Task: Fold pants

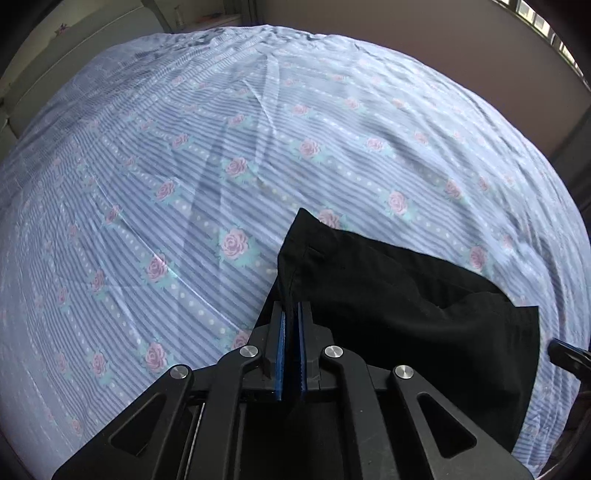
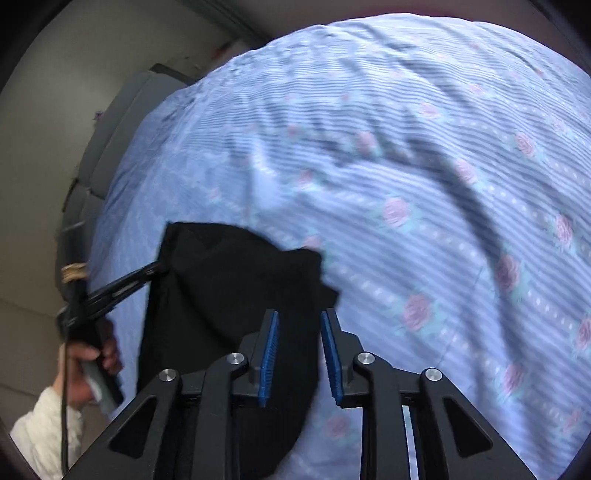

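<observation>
The black pants hang lifted over a bed with a blue striped, rose-print sheet. My left gripper is shut on one top corner of the pants, and the cloth drapes off to the right. In the right wrist view the pants hang in front of my right gripper, whose blue pads stand apart with the cloth's right edge between them, unclamped. The left gripper shows there at the left, pinching the far corner.
The sheet covers the whole bed and is wrinkled. A grey headboard or cushion lies at the bed's left edge. A window is at the top right. The person's hand holds the left gripper's handle.
</observation>
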A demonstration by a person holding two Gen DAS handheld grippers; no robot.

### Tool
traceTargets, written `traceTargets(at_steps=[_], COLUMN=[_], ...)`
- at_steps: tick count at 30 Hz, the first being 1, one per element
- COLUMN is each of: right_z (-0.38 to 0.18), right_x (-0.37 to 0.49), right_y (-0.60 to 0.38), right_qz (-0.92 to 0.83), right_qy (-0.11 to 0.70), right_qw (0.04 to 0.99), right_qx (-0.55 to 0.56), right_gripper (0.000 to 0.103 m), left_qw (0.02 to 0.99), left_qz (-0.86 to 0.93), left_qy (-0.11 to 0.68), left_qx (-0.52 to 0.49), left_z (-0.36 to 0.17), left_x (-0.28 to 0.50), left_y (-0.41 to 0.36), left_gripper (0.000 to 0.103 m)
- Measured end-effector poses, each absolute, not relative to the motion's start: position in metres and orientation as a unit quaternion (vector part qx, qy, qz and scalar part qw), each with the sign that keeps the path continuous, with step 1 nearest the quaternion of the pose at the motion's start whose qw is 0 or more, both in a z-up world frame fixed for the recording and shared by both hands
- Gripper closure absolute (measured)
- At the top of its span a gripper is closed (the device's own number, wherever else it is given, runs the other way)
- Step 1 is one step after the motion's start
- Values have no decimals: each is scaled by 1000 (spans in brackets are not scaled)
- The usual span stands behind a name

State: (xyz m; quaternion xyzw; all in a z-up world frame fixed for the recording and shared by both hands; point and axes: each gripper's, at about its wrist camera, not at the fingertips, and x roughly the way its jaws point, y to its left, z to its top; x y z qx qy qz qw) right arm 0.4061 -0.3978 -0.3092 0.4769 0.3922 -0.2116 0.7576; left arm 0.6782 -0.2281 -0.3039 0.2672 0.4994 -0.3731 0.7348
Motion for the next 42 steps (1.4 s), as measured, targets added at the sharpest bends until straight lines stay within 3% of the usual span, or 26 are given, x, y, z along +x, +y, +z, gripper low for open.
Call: traceTargets(at_steps=[2, 6, 10, 12, 13, 14, 15, 21, 24, 26, 28, 30, 39, 41, 42], right_z=[-314, -319, -318, -317, -315, -312, -308, -264, -274, -288, -301, -310, -323, -321, -318], right_x=[407, 420, 425, 426, 424, 422, 417, 384, 398, 403, 402, 404, 438, 443, 443], right_y=[-405, -406, -397, -395, -395, -396, -397, -398, -394, -395, -399, -404, -415, -412, -412], right_qz=[-211, -201, -204, -210, -213, -217, -220, -259, -230, -217, -223, -230, -200, -196, -198], right_qy=[383, 391, 400, 406, 406, 406, 402, 349, 363, 377, 380, 379, 398, 406, 404], right_qw=[751, 751, 758, 762, 765, 766, 768, 787, 786, 769, 756, 752, 777, 782, 784], right_qx=[494, 492, 472, 459, 453, 449, 448, 438, 445, 469, 484, 487, 446, 430, 428], right_gripper=[77, 77, 77, 83, 94, 95, 96, 98, 98, 92, 78, 73, 71, 94, 98], left_qw=[736, 736, 741, 730, 724, 722, 724, 762, 755, 752, 754, 755, 750, 749, 749], left_qz=[-375, -377, -354, -353, -356, -360, -362, -389, -386, -378, -376, -379, -383, -385, -389], left_qy=[499, 510, 526, 541, 546, 544, 537, 456, 462, 468, 474, 474, 482, 480, 479], left_qx=[260, 236, 221, 223, 226, 231, 236, 244, 261, 270, 256, 249, 242, 245, 242], left_z=[-300, -293, -302, -310, -313, -313, -310, -267, -273, -279, -280, -278, -276, -274, -273], left_x=[681, 688, 702, 703, 700, 697, 693, 677, 682, 686, 688, 688, 689, 687, 685], left_y=[-226, -227, -238, -243, -246, -247, -247, -237, -244, -247, -242, -237, -233, -232, -231], left_gripper=[94, 72, 70, 71, 85, 96, 99, 99, 99, 99, 99, 98, 98, 98, 98])
